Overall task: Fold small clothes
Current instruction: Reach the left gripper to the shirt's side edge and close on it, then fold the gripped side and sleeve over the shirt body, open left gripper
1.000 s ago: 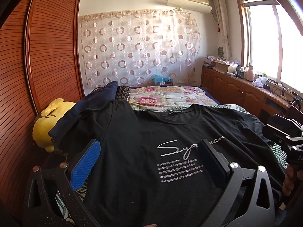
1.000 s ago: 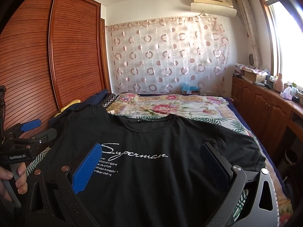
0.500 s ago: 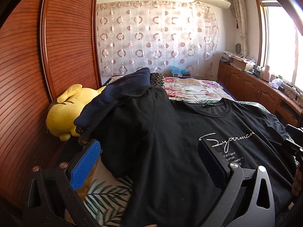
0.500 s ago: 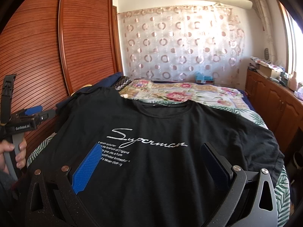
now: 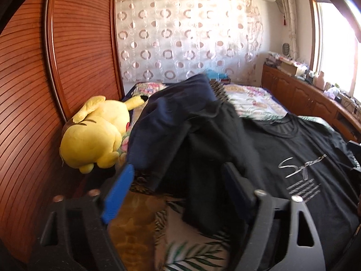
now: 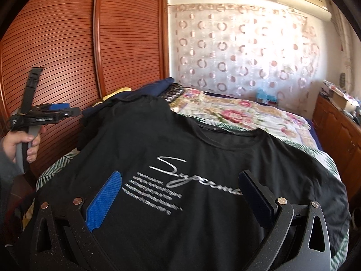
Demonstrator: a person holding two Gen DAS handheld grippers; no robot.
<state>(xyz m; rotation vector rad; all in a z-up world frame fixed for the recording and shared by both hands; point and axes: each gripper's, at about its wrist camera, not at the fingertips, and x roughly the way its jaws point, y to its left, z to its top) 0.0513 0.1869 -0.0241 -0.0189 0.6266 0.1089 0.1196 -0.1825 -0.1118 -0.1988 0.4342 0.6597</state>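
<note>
Your left gripper [image 5: 178,194] hangs with its fingers apart over the black T-shirt's [image 6: 203,169] sleeve [image 5: 212,158], gripping nothing. Your right gripper [image 6: 180,194] is also spread wide above the shirt's chest.

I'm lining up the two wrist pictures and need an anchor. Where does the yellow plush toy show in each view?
Left wrist: the yellow plush toy lies large at left-centre, against the wooden wardrobe, beside the navy garment.
Right wrist: only a yellow sliver peeks out behind that navy garment, upper left of centre.
Shared landmark: the silver script print on the black T-shirt.
</note>
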